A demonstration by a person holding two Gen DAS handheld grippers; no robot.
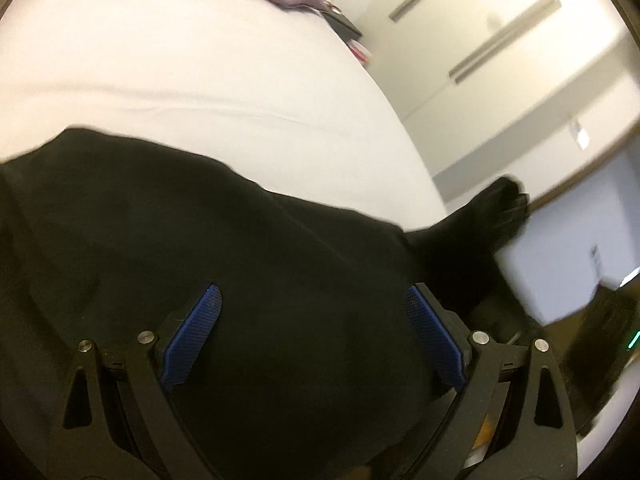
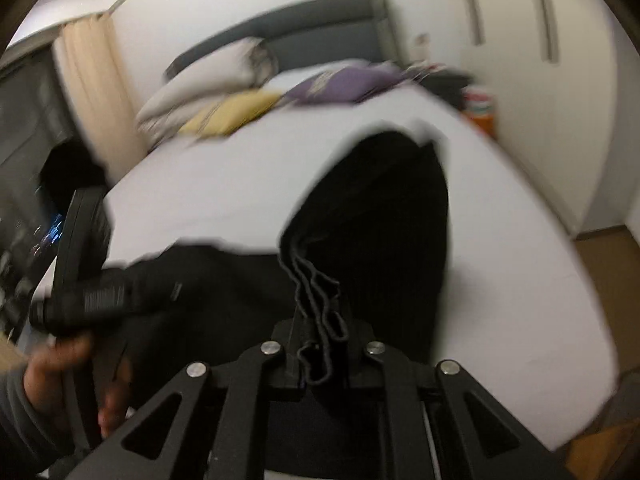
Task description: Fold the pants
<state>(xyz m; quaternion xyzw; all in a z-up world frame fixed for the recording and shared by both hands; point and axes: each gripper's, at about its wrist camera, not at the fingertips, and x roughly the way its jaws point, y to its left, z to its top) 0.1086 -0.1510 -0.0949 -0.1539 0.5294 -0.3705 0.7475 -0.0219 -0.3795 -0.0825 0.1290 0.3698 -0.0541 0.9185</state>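
Black pants (image 1: 200, 220) lie on the white bed sheet (image 1: 180, 80). My left gripper (image 1: 312, 292) hovers just over them, open, its blue pads (image 1: 196, 332) wide apart with only the cloth beneath. In the right wrist view the pants (image 2: 384, 216) stretch away in a folded strip. My right gripper (image 2: 320, 344) is shut on their near end, and several wavy cloth edges (image 2: 316, 292) stick out between its jaws. At the right of the left wrist view a blurred end of the pants (image 1: 480, 216) is lifted past the bed's edge.
A hand (image 2: 52, 368) holds the left tool at the lower left. Yellow (image 2: 236, 112), purple (image 2: 340, 84) and white (image 2: 208, 76) pillows lie by the grey headboard (image 2: 320, 16). White wardrobe doors (image 1: 500, 60) stand beside the bed, with wooden floor (image 2: 612, 272) to the right.
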